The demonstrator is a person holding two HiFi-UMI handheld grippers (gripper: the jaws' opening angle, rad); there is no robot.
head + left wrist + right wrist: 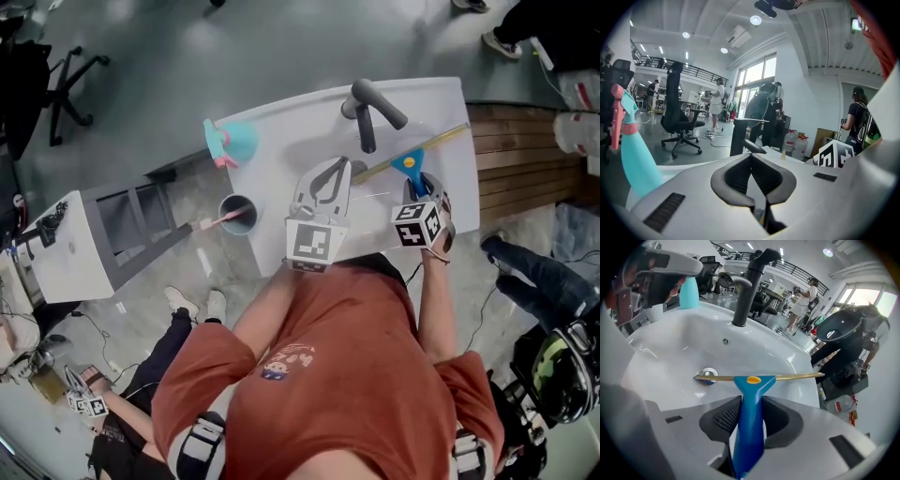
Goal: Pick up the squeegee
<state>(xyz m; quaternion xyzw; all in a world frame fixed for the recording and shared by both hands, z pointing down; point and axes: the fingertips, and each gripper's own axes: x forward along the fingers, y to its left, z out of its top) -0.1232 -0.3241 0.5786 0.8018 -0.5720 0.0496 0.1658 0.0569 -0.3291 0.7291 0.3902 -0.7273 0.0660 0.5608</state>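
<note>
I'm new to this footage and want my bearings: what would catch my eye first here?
The blue squeegee with its long golden blade stands out, its handle clamped in the right gripper over the white sink, in front of the black faucet. A teal spray bottle with a pink trigger stands at the counter's far left corner. The left gripper hovers shut and empty.

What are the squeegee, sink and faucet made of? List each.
squeegee: blue handle looks like glossy ribbed plastic; the yellowish blade strip is probably rubber.
sink: white and shiny with reflections, likely ceramic.
faucet: matte black, likely coated metal.
</note>
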